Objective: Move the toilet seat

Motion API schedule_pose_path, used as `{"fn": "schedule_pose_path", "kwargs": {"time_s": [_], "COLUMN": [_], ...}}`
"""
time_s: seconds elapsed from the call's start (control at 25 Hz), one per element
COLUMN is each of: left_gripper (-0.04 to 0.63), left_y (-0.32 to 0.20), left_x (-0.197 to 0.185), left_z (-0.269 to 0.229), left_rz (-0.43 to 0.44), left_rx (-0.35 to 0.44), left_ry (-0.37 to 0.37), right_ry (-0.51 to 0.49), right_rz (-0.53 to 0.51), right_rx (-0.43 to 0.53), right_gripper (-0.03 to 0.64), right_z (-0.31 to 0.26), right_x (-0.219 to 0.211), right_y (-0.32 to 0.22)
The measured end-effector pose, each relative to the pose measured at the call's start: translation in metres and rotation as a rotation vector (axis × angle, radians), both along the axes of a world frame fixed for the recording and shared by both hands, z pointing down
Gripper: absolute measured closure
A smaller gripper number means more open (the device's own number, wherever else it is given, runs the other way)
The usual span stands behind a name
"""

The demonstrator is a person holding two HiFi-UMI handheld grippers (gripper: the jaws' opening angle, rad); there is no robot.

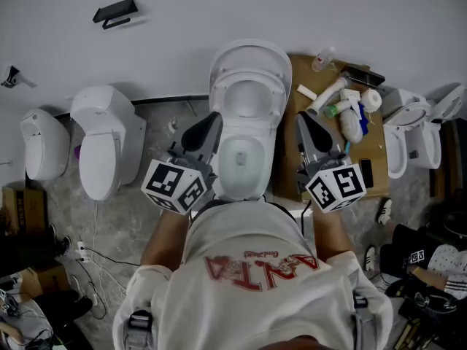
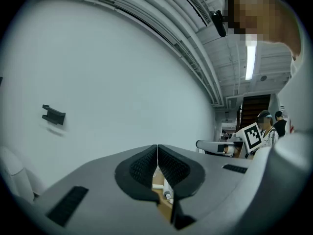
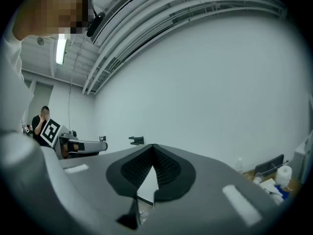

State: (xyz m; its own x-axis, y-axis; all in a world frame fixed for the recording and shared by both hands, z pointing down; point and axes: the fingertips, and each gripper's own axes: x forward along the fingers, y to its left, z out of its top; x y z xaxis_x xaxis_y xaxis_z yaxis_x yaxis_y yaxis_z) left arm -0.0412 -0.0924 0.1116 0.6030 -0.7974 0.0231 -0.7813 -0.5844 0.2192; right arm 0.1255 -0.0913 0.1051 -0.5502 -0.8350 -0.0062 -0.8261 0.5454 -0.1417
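The toilet seat [image 1: 248, 97] is up, so the job looks done. The left gripper [image 1: 214, 117] and right gripper [image 1: 302, 117] are closed and empty.

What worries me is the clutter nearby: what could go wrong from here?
The grey right gripper and grey left gripper are shut, so they might push rather than grip the raised white plastic toilet seat, which could slam down. The right one hangs beside a brown board crowded with white bottles; a swing could knock them.
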Motion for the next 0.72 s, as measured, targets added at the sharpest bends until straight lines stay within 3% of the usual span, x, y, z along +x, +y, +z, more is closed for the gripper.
{"fn": "schedule_pose_path", "kwargs": {"time_s": [0.72], "left_gripper": [0.584], "left_y": [0.004], "left_x": [-0.007], "left_z": [-0.002], "left_rz": [-0.005], "left_rx": [-0.001], "left_ry": [0.016], "right_ry": [0.005], "right_rz": [-0.022], "right_rx": [0.005], "right_gripper": [0.615], "right_z": [0.002], "right_x": [-0.01], "right_y": [0.001]}}
